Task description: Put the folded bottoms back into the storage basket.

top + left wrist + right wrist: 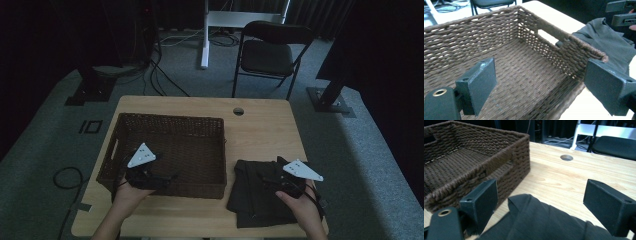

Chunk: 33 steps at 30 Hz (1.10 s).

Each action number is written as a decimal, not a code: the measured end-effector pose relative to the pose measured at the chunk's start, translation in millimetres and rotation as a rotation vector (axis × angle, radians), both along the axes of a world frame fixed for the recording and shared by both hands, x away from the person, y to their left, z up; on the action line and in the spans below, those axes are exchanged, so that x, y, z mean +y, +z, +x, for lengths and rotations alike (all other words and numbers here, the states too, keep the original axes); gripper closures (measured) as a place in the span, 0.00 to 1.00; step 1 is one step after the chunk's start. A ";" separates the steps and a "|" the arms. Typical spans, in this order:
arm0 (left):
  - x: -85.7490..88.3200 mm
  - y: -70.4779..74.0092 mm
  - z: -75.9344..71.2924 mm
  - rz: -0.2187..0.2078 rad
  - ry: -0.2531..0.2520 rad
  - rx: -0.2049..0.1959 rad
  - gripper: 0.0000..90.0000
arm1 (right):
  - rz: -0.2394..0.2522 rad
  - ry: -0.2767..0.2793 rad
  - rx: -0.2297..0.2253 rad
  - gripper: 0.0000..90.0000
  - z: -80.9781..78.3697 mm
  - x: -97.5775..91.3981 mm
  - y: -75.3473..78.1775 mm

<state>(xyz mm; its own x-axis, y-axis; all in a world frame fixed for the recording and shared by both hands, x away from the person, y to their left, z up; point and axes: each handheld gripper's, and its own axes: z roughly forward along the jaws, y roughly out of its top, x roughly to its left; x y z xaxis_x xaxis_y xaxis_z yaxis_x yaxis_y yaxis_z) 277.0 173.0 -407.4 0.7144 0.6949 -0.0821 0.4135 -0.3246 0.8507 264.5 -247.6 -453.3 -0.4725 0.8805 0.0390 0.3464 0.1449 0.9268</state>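
Dark folded cloth (257, 192) at lower right, beside wicker basket (170, 125) | soft, light, floppy; pinch a folded edge | left gripper (534, 87) and right gripper (541, 205) released, jaws empty

High view overhead, gripper views close, all sharing basket (170, 145), cloth (255, 195)

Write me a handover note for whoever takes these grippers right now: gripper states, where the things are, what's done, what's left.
Left gripper: open, holding nothing, over the near edge of the brown woven wicker basket.
Right gripper: open, over the folded dark grey cloth garment, not gripping it.
Garment lies on the light wooden table, just right of the basket; the basket holds nothing.
Done: nothing moved into the basket yet.
Left, probably: grip the garment and place it in the basket.
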 end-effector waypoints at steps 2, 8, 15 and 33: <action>-5.9 -0.5 0.5 -0.003 -0.011 0.001 0.12 | -0.004 -0.006 -0.003 0.13 -2.7 -5.4 -0.2; -21.1 -0.8 1.4 0.000 -0.038 0.000 0.12 | -0.002 -0.035 0.000 0.13 -7.3 -19.4 -1.2; -44.4 -0.5 -0.1 0.007 -0.081 -0.008 0.12 | -0.004 -0.069 0.009 0.13 -8.5 -36.8 -6.8; -105.4 -5.9 -5.1 0.008 -0.192 -0.017 0.12 | -0.030 -0.118 0.029 0.13 -7.8 -72.5 -22.6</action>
